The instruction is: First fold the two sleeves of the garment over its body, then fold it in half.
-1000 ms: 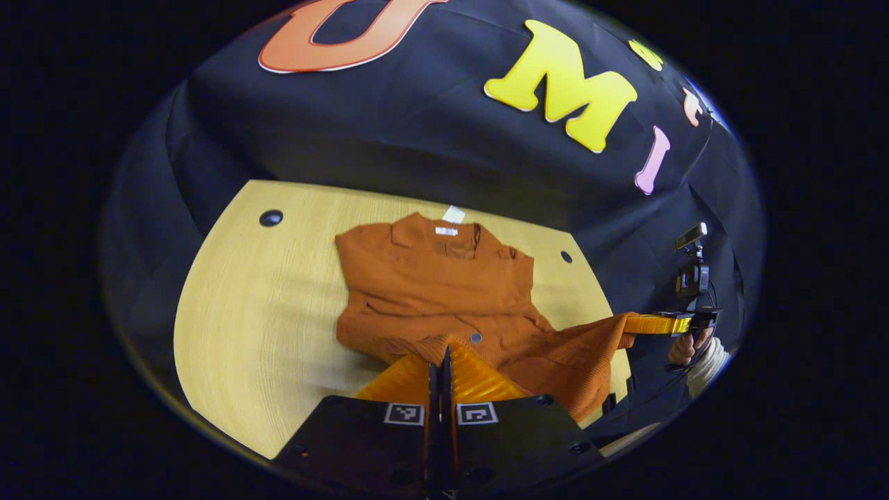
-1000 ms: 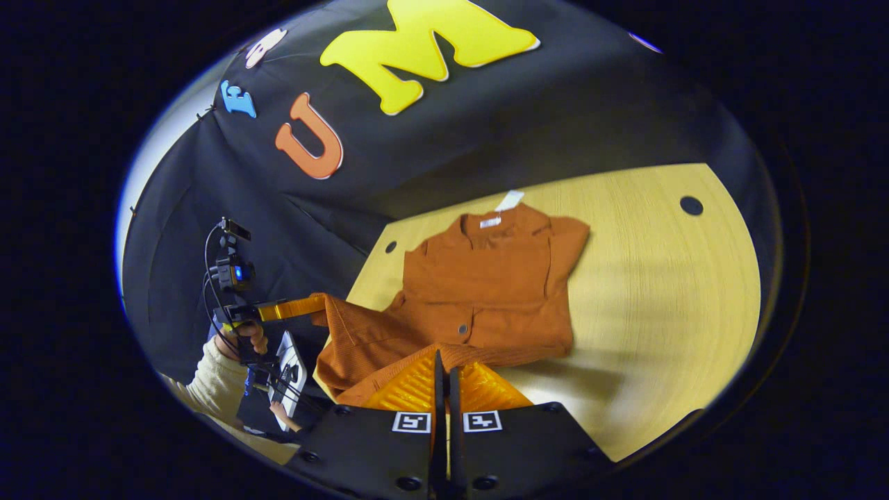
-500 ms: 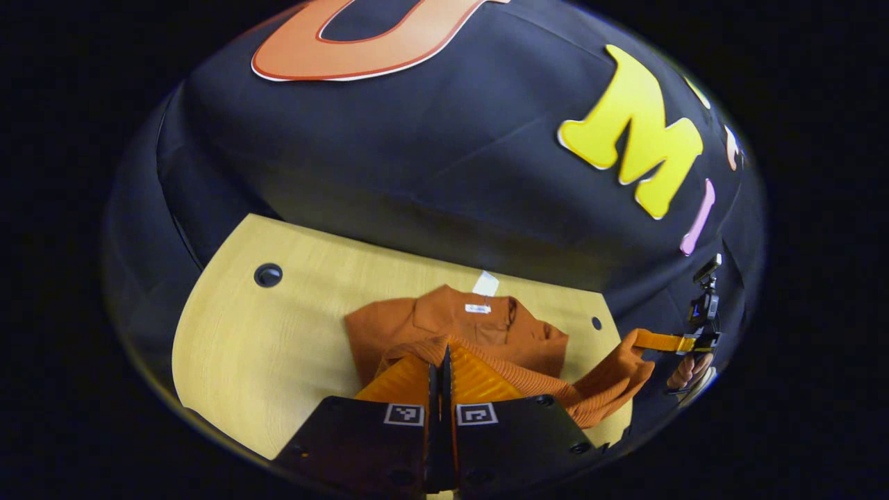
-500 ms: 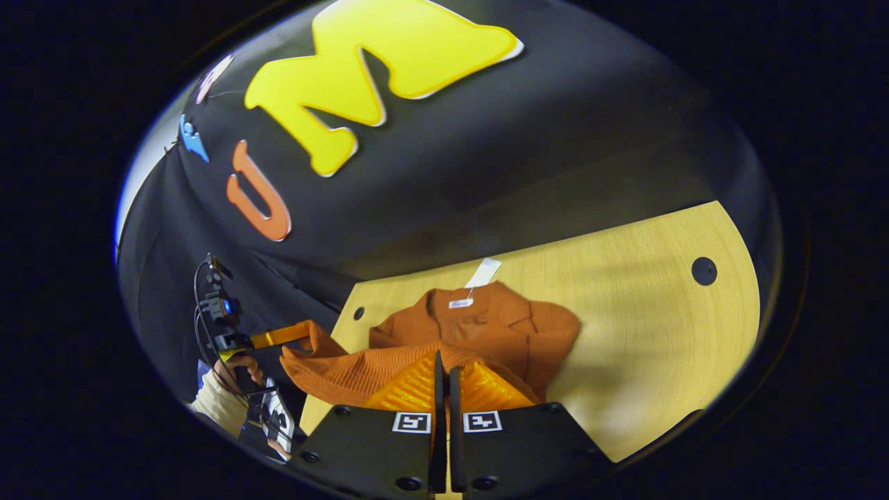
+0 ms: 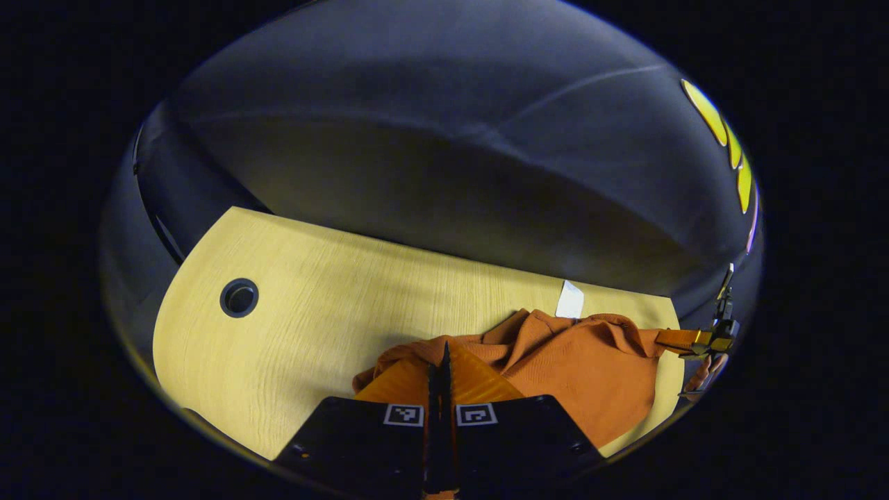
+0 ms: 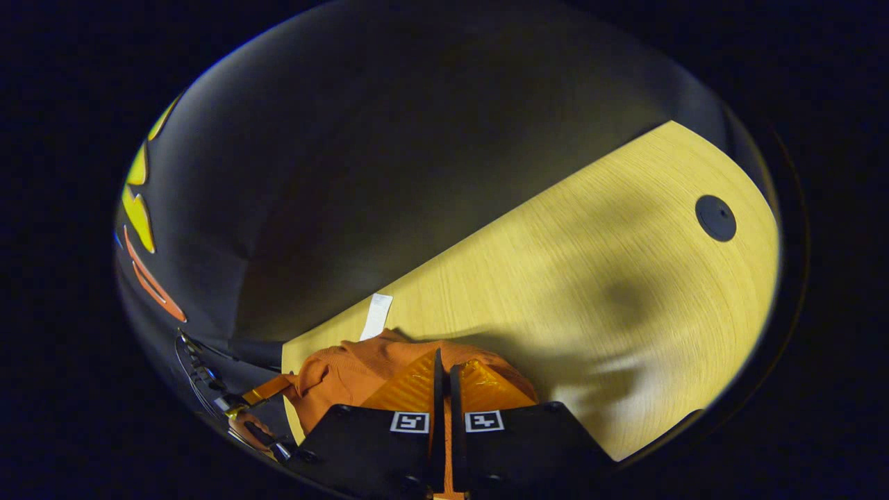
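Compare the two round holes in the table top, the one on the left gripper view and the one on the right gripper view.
The hole in the left gripper view looks open, a dark ring with a paler centre. The hole in the right gripper view looks plugged, a flat solid black disc. The first lies on evenly lit wood; the second lies near soft shadows. Both are round and lie on the table, far from the garment.

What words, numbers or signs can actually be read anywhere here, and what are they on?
None can be read.
White tag at the far edge of the orange garment: no print can be made out.
Square black-and-white markers on the left gripper, and the like pair on the right gripper: coded patterns, not letters or numbers.
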A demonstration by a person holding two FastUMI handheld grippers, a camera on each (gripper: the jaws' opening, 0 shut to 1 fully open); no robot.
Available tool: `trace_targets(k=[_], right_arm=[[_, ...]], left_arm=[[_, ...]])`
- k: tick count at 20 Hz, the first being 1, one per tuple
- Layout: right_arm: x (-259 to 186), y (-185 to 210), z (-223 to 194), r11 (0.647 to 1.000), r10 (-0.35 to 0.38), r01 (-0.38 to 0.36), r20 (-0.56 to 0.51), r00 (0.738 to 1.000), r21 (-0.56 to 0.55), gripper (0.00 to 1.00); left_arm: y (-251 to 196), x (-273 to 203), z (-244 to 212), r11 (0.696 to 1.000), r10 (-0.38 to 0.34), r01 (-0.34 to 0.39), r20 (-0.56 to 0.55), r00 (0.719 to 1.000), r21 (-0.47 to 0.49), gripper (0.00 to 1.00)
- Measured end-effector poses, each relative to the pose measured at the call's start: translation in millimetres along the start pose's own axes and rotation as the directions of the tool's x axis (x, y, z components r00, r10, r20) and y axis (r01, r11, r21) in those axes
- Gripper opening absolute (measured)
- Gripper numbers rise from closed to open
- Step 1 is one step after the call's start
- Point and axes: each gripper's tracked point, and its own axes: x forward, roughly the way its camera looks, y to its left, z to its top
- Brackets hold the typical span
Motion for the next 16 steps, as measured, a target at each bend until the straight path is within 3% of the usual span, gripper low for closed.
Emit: trace_targets(k=[7,9,11,12,15,16], right_arm=[[-2.6,-4.4,7.5,0.999,-0.043,0.043,0.013,0.999,0.005,0.09],[-1.8,-7.1,11.9,0.996,-0.088,0.088,0.032,0.996,0.017,0.21],[-2.6,7.1,11.6,0.998,-0.059,0.058,0.032,0.998,0.039,0.21],[-3.1,13.1,13.4,0.998,-0.046,0.044,0.038,0.998,0.039,0.30],[-13.4,32.0,27.7,0.998,0.025,-0.030,0.085,0.996,0.059,0.54],[-19.3,36.8,38.0,0.998,0.028,-0.036,0.120,0.992,0.060,0.62]], left_arm=[[-3.2,7.7,2.7,0.999,0.004,-0.004,0.013,1.000,0.032,0.05],[-2.7,10.8,0.7,0.999,0.011,-0.011,0.003,1.000,0.047,0.09],[-2.0,10.8,3.2,0.997,0.028,-0.028,0.004,1.000,0.069,0.22],[-6.4,8.7,8.4,0.998,0.015,-0.016,0.017,1.000,0.064,0.39],[-25.6,5.7,21.8,0.998,-0.054,0.052,0.071,0.996,0.030,0.55],[-28.1,4.7,26.5,0.998,-0.059,0.056,0.089,0.994,0.039,0.70]])
